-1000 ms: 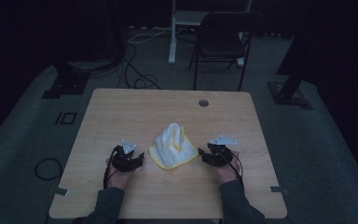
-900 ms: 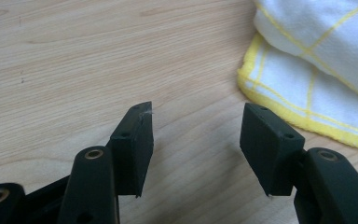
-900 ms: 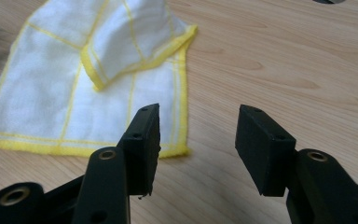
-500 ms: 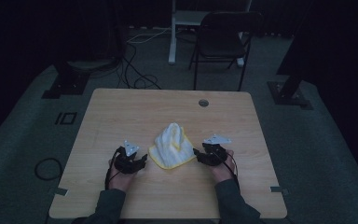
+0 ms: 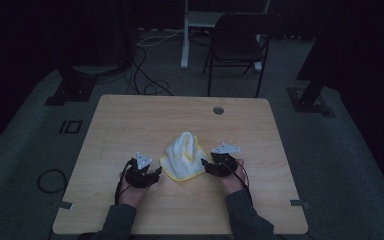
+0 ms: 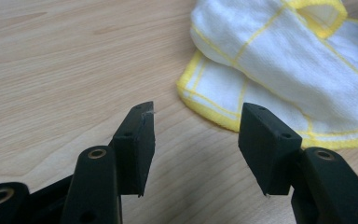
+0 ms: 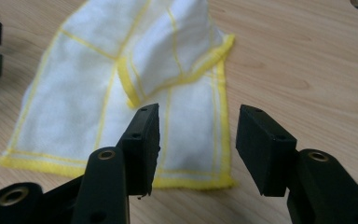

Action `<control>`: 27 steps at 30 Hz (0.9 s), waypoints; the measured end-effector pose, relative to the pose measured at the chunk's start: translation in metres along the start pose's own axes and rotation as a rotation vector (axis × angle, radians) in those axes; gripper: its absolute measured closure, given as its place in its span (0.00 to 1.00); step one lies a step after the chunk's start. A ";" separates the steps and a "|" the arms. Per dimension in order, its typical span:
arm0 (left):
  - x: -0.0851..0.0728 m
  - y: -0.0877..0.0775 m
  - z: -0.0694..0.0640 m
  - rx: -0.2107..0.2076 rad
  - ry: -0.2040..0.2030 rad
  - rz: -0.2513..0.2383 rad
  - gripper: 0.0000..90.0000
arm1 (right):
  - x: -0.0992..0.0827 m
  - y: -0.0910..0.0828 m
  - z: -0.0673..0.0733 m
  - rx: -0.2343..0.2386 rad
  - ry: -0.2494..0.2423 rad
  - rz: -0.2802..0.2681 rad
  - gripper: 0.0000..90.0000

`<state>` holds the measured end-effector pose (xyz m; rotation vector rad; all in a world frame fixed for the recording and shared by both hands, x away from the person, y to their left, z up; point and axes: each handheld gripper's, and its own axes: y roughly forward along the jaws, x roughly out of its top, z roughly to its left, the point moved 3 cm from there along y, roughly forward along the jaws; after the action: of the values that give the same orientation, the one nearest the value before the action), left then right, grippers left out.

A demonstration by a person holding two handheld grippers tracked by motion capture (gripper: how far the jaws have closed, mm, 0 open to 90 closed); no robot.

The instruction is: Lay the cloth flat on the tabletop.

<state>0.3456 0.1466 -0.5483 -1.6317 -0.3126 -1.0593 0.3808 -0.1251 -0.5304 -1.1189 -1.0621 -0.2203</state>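
Lying crumpled on the table (image 5: pixel 130 120), the cloth (image 5: pixel 182 156) sits between both grippers. Left gripper (image 6: pixel 196 135) gapes beside its edge, empty. Right gripper (image 7: pixel 198 140) hangs parted over its corner, grasping nothing.

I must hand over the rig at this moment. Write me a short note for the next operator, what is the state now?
Left claw: open, holds nothing, just short of the near left corner of the cloth.
Right claw: open, holds nothing, over the cloth's near right corner.
The white cloth with yellow edging lies crumpled, partly folded over itself, mid-table.
Done: both claws are brought up to the cloth.
Left: probably grip the corners, then spread or fold it.
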 end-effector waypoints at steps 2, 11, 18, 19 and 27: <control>0.000 -0.001 -0.002 0.000 0.002 -0.003 0.52 | 0.003 0.001 0.002 0.003 -0.003 -0.005 0.55; 0.003 -0.003 -0.013 -0.016 0.035 -0.009 0.51 | 0.008 0.013 0.010 0.020 -0.002 -0.010 0.55; 0.006 -0.005 -0.024 -0.036 0.056 -0.022 0.51 | 0.014 0.022 0.020 0.034 -0.028 0.001 0.55; 0.007 -0.006 -0.026 -0.041 0.056 -0.026 0.51 | 0.015 0.023 0.021 0.034 -0.031 0.002 0.56; 0.016 -0.011 -0.038 -0.100 0.059 -0.045 0.55 | 0.015 0.035 0.025 0.039 -0.061 0.042 0.63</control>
<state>0.3289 0.1120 -0.5292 -1.6857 -0.2614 -1.1708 0.3961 -0.0832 -0.5402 -1.1179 -1.0914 -0.1325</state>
